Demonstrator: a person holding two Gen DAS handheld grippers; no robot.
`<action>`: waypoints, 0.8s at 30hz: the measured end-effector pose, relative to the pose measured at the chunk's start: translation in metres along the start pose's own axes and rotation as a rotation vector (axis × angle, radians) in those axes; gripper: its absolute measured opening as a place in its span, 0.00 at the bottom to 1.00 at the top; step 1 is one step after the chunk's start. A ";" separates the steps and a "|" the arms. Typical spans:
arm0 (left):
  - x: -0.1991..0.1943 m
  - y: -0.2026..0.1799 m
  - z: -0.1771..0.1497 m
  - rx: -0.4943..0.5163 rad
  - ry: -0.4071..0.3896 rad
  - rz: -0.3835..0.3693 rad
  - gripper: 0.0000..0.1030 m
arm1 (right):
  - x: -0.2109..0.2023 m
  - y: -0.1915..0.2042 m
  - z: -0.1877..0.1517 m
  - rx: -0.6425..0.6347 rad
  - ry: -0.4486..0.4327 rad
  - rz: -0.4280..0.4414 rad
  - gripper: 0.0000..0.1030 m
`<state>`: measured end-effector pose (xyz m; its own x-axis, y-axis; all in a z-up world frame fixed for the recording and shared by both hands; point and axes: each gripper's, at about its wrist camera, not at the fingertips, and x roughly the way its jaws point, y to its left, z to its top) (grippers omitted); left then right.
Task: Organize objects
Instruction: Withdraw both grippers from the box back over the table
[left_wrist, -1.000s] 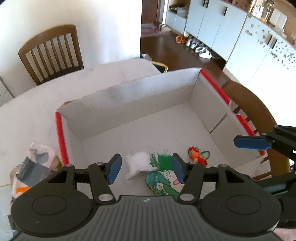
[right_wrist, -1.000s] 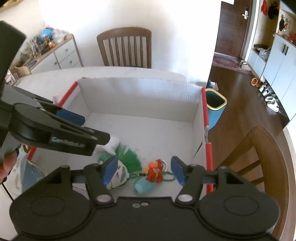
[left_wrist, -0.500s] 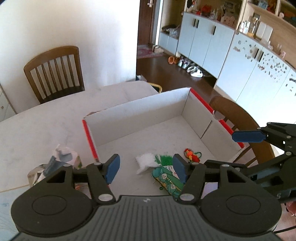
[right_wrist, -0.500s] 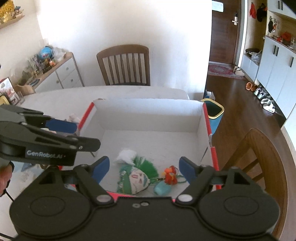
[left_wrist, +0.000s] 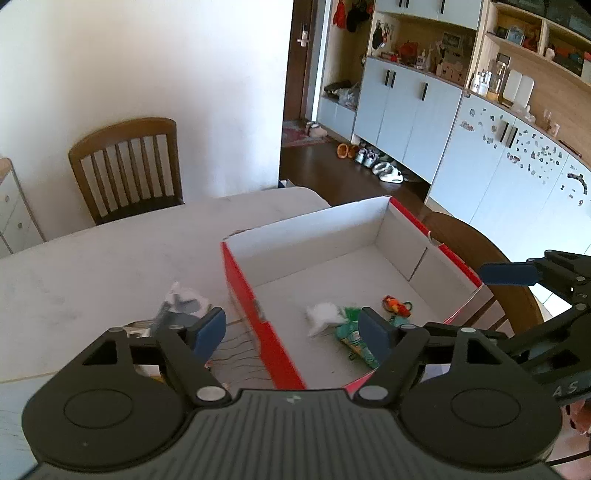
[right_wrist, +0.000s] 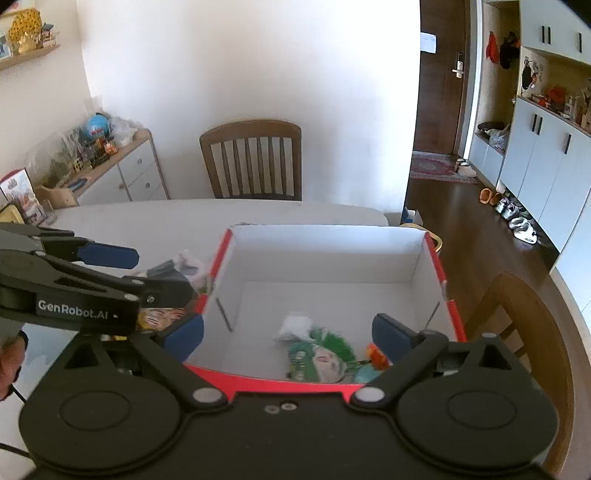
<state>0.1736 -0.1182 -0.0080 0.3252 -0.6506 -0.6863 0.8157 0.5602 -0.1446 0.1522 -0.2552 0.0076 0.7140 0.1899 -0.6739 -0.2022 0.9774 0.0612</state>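
A white cardboard box with red outer walls (left_wrist: 258, 321) stands on the table. On its floor lie a white fluffy tuft (left_wrist: 322, 314), a green printed packet (left_wrist: 351, 334) and a small red-orange toy (left_wrist: 395, 304). My left gripper (left_wrist: 291, 328) hovers above the box's left wall, jaws opening, nothing between the pads. My right gripper (right_wrist: 288, 336) hangs over the box's near rim (right_wrist: 273, 382), jaws opening wide and empty. Below it lie the tuft (right_wrist: 295, 325), the green packet (right_wrist: 321, 358) and the toy (right_wrist: 376, 356). Each gripper shows at the edge of the other's view.
Crumpled packets (left_wrist: 183, 301) lie on the pale table (left_wrist: 92, 266) left of the box. Wooden chairs stand at the far side (right_wrist: 255, 158) and at the right (right_wrist: 524, 332). A sideboard (right_wrist: 122, 173) lines the left wall, cabinets the right.
Both grippers have drawn back and up from inside the box and their jaws have widened. The tuft, packet and toy stay on the box floor.
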 end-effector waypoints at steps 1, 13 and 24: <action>-0.002 0.003 -0.002 0.002 -0.001 0.001 0.77 | 0.000 0.005 -0.001 0.001 -0.002 -0.003 0.97; -0.027 0.055 -0.041 -0.025 -0.012 0.013 0.81 | -0.003 0.058 -0.018 0.009 -0.021 -0.022 0.98; -0.039 0.114 -0.085 -0.066 -0.033 0.012 0.99 | 0.015 0.108 -0.033 0.006 0.006 0.004 0.98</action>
<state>0.2135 0.0146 -0.0581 0.3513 -0.6595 -0.6646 0.7786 0.6000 -0.1838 0.1188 -0.1495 -0.0198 0.7088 0.1937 -0.6783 -0.2015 0.9771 0.0686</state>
